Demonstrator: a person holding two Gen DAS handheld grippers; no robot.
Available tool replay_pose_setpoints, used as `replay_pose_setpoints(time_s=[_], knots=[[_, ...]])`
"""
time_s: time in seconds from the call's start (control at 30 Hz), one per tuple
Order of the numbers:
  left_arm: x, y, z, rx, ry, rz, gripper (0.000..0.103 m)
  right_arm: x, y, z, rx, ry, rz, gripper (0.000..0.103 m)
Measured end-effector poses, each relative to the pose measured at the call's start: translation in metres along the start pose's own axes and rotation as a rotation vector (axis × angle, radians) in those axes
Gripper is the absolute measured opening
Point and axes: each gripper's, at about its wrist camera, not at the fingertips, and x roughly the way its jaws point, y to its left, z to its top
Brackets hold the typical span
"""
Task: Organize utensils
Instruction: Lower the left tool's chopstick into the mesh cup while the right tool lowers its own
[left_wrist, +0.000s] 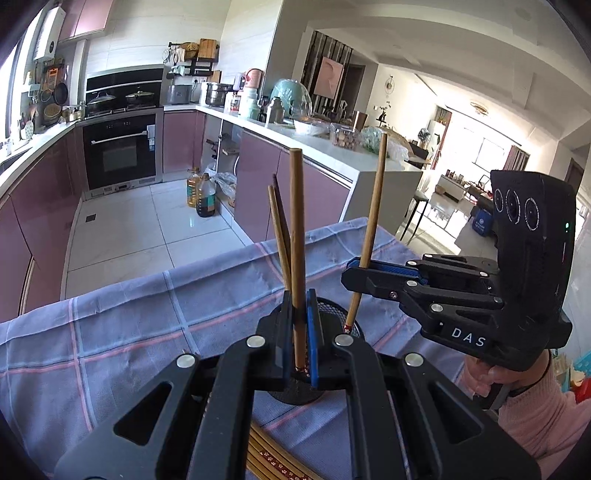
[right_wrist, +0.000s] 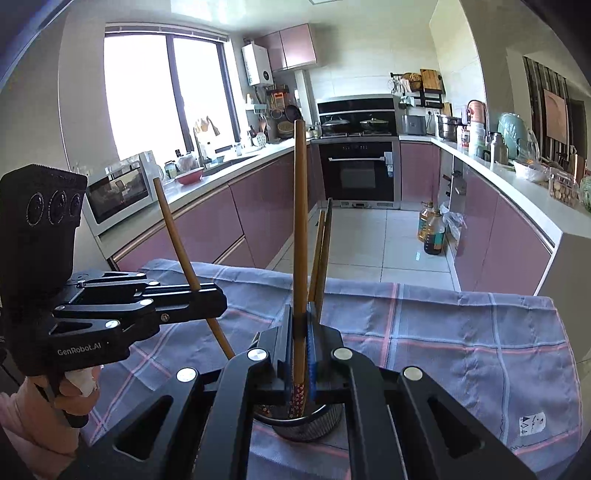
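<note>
Left wrist view: we list our left hand-held gripper (left_wrist: 298, 332), clenched on one long brown wooden chopstick (left_wrist: 296, 236), upright over a round black mesh utensil holder (left_wrist: 334, 314). Our right hand-held gripper (left_wrist: 354, 275) grasps a second wooden chopstick (left_wrist: 373, 206), its tip at the holder's rim. Two more chopsticks (left_wrist: 279, 229) stand in the holder, which sits on the blue checked cloth (left_wrist: 129, 325) covering the worktop.
</note>
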Motion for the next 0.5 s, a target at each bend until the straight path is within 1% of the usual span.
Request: replay_pose_setpoints(time_s=[0.2,0.33,0.47,0.5], knots=[[0.020,0.003,-0.008,-0.004,0.053,0.000,0.007,0.015,-0.005,-0.002,0.021,0.064,0.002,0.006],[0.029,0.011,-0.004,-0.012,0.062,0.010,0.008,0.026,-0.010,-0.003,0.036,0.093,-0.001,0.006],[0.035,0.014,0.001,-0.015,0.069,0.019,0.008,0.033,-0.012,-0.003,0.051,0.101,-0.002,0.007],[0.036,0.014,0.002,-0.014,0.071,0.023,0.010,0.035,-0.012,-0.003,0.057,0.100,-0.003,0.007]])
